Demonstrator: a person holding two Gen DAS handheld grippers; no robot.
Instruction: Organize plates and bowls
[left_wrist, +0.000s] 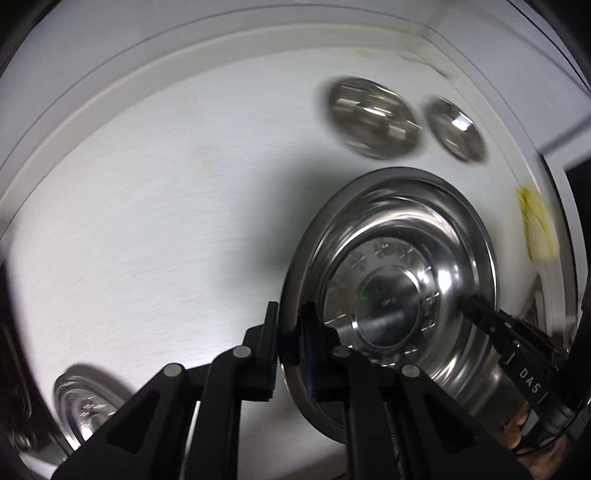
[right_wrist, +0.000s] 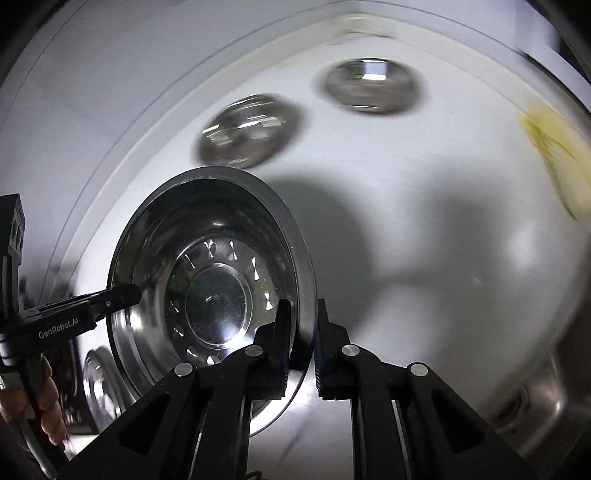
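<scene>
Gripping steel plate (left_wrist: 391, 295) w/ both grippers.

A large plate (left_wrist: 391, 280) sits over the counter (left_wrist: 155, 229), gripped at two opposite points of its rim: the left gripper (left_wrist: 290, 317) pinches the rim on one side, one finger inside and one outside, and the right gripper (right_wrist: 301, 314) pinches the opposite side likewise. Beyond the plate, toward the counter's back edge, two small bowls (left_wrist: 373, 116) (left_wrist: 456, 127) stand side by side, just apart from each other. Another dish (left_wrist: 86, 410) lies at the near left of the counter. A cloth (left_wrist: 537, 223) lies at the counter's right edge, right of the plate.
</scene>
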